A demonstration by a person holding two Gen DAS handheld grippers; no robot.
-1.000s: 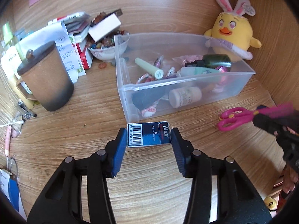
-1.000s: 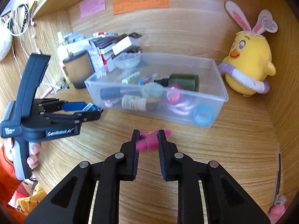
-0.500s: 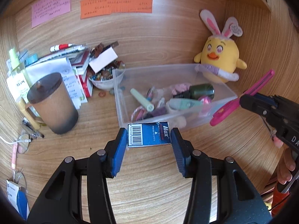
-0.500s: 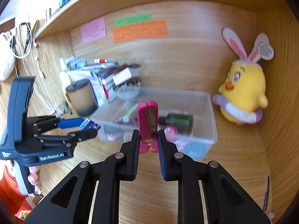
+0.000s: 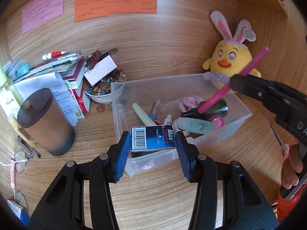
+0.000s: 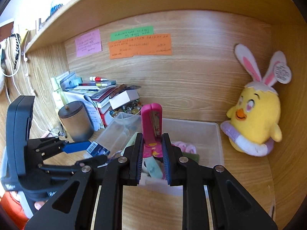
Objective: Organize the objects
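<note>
My left gripper [image 5: 152,140] is shut on a small blue staple box [image 5: 152,138] and holds it over the near left corner of a clear plastic bin [image 5: 243,111]. The bin holds several small bottles, tubes and a dark green bottle [image 5: 213,108]. My right gripper [image 6: 152,145] is shut on pink scissors [image 6: 151,122], blades pointing up, held above the bin [image 6: 211,134]. In the left wrist view the scissors [image 5: 249,69] hang over the bin's right half. The staple box [image 6: 96,148] also shows in the right wrist view.
A brown lidded cup [image 5: 46,122] stands left of the bin. Behind it lie a pile of papers and books [image 5: 63,71] and a bowl of beads [image 5: 104,90]. A yellow plush chick [image 5: 229,59] sits at the back right. Sticky notes [image 5: 115,3] hang on the back wall.
Both grippers have risen and moved forward toward the bin. The staple box is now over the bin's near corner and the scissors are over its right half.
</note>
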